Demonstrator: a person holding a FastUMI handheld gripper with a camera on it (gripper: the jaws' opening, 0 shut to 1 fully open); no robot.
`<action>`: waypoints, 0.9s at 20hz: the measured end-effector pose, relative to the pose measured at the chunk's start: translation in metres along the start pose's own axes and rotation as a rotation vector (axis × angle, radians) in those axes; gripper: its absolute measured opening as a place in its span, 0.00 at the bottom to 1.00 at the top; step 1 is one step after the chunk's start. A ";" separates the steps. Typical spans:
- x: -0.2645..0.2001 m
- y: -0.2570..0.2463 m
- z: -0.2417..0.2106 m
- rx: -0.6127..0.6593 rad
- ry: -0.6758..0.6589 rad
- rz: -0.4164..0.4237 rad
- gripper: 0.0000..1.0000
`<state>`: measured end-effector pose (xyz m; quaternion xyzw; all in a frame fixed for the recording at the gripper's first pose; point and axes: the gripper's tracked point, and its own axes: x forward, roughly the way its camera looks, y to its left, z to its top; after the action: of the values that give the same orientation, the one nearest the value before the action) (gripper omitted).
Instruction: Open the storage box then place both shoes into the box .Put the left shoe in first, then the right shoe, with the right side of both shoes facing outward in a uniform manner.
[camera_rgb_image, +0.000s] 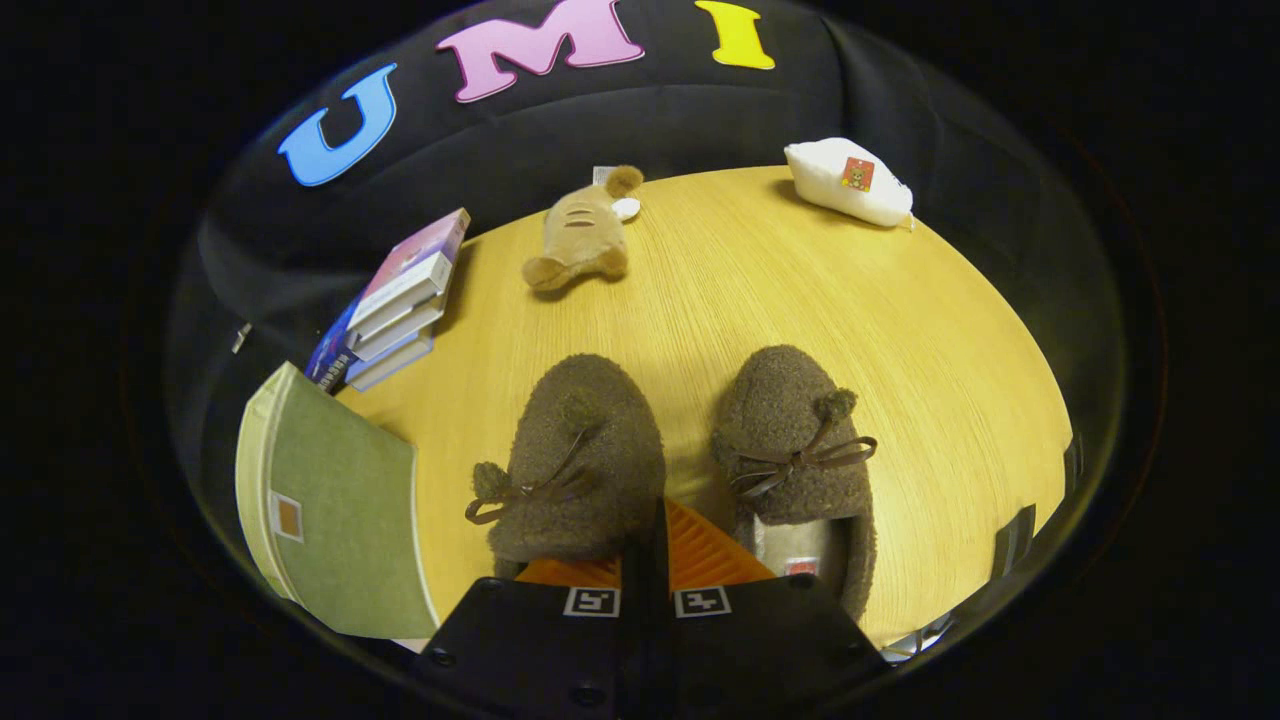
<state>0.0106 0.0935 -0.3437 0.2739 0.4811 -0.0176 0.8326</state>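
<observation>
Storage box (340, 520): green, lid down, on the counter (900, 400) just beside the left-hand slipper, so the opening step looks not yet done. Two brown fuzzy shoes sit side by side, toes pointing away from you; the left-hand shoe (580, 455) and the right-hand shoe (800, 450) are just ahead of your tongs (648, 560). Tongs: fingers pressed together with no gap visible and nothing between them, so clenched on nothing. Risks, as a judgement: with the tongs over the shoes and the lid down, you could grab a shoe before the box is open; the bow laces and pom-poms could snag a fingertip; the soft pile may slip or fold under a pinch; and mixing up which shoe goes first would spoil the order and facing. Hard to read: the heels of both shoes are covered by the tongs' body, the box's near corner is cut off, and no lid catch or hinge can be made out. Beyond: a stack of books (400, 300), a plush toy (585, 235), a white pouch (850, 183).
</observation>
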 end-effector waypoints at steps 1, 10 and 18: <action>-0.010 0.009 0.005 0.020 -0.004 0.018 0.05; -0.112 0.152 0.051 0.049 -0.051 0.230 0.05; -0.133 0.290 0.022 0.001 0.014 0.349 0.05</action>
<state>0.0413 0.2985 -0.1001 0.3539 0.4318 0.1290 0.8196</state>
